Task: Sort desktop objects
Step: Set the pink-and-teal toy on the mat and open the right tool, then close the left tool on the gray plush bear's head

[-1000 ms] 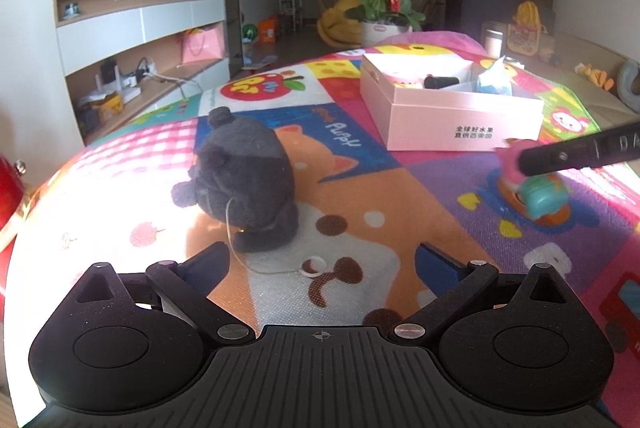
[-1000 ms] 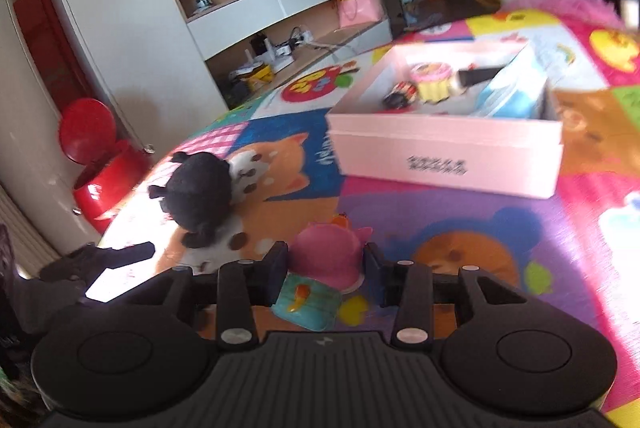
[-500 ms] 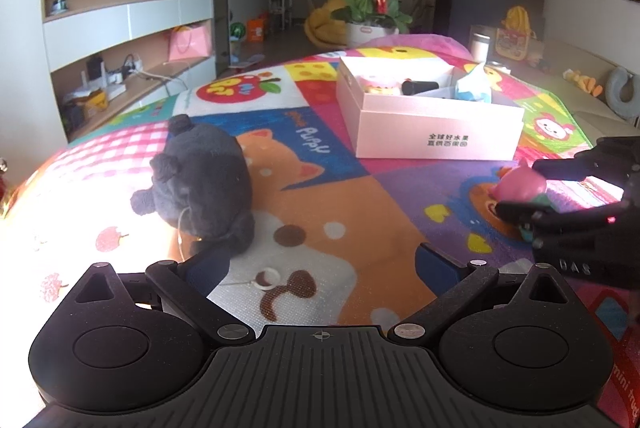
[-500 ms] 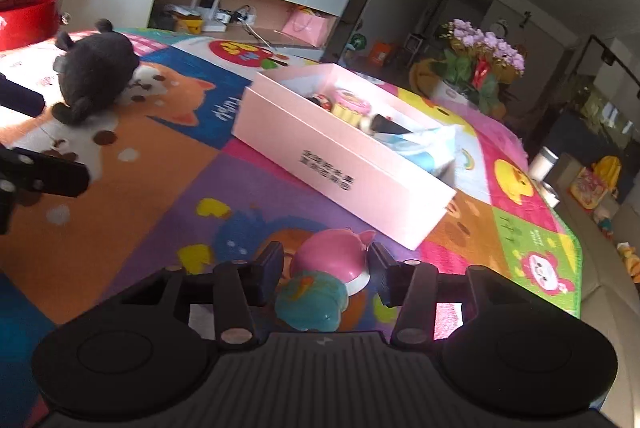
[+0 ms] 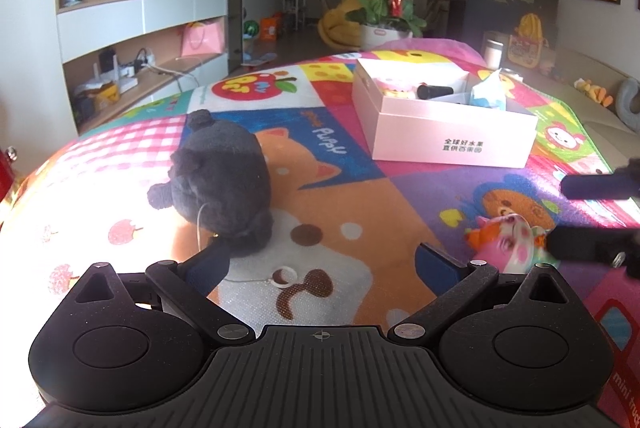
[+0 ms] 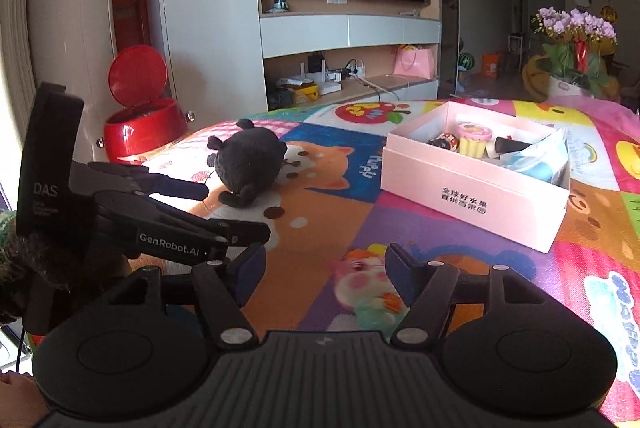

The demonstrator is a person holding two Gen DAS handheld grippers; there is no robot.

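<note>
Colourful cartoon mat on my table [image 5: 360, 228], living room beyond
Both sets of fingers open, right just widened around pig toy [image 6: 366, 288]; only right view shows red bin [image 6: 140, 124]

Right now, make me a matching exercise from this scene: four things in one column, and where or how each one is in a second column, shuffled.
Things
1. black plush toy
2. pink toy
3. tissue pack
4. red bin

Place or state
A. inside the pink box
B. lying inside the open right gripper
C. just ahead of the left gripper
D. lid raised

Pairs: 1-C, 2-B, 3-A, 4-D.

The right gripper's jaws have just been opening, with the pink toy between them.
</note>
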